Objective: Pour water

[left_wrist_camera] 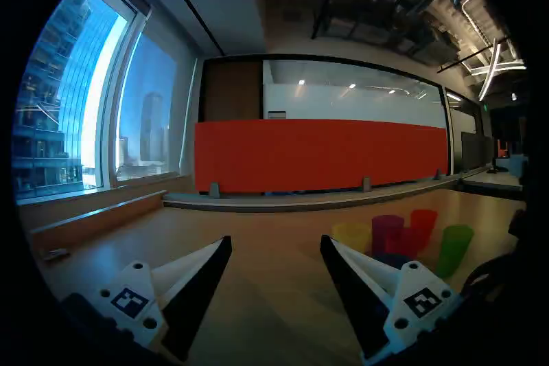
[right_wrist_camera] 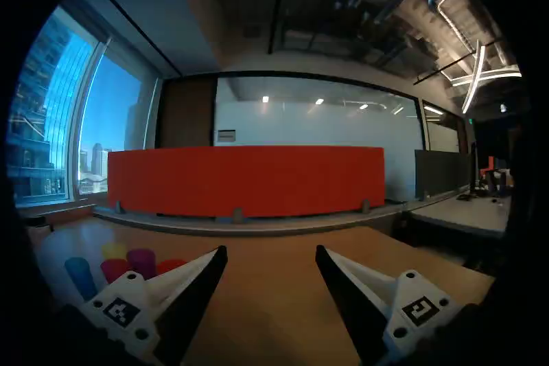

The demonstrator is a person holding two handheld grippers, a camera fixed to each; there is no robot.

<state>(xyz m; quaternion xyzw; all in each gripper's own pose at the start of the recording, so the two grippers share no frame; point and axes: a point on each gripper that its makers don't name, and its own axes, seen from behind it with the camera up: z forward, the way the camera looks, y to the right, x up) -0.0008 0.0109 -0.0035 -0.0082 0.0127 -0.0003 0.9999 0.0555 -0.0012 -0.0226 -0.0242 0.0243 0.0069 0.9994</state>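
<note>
Cups [left_wrist_camera: 405, 232] stood clustered on the bench [left_wrist_camera: 206, 222], lower right in the left gripper view, ready for pouring; left tool [left_wrist_camera: 274, 239] and right tool [right_wrist_camera: 270, 249] gaped wide, empty

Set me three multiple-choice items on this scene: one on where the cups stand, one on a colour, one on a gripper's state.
1. The cups stand on: A the wooden table; B the windowsill; C the floor.
2. The divider panel is: A green; B orange-red; C white.
3. The left gripper is: A shut on a cup; B shut, empty; C open, empty.
Key: 1 A, they sit on the wood surface; 2 B, its face is orange-red; 3 C, its jaws stand apart over bare table.
</note>
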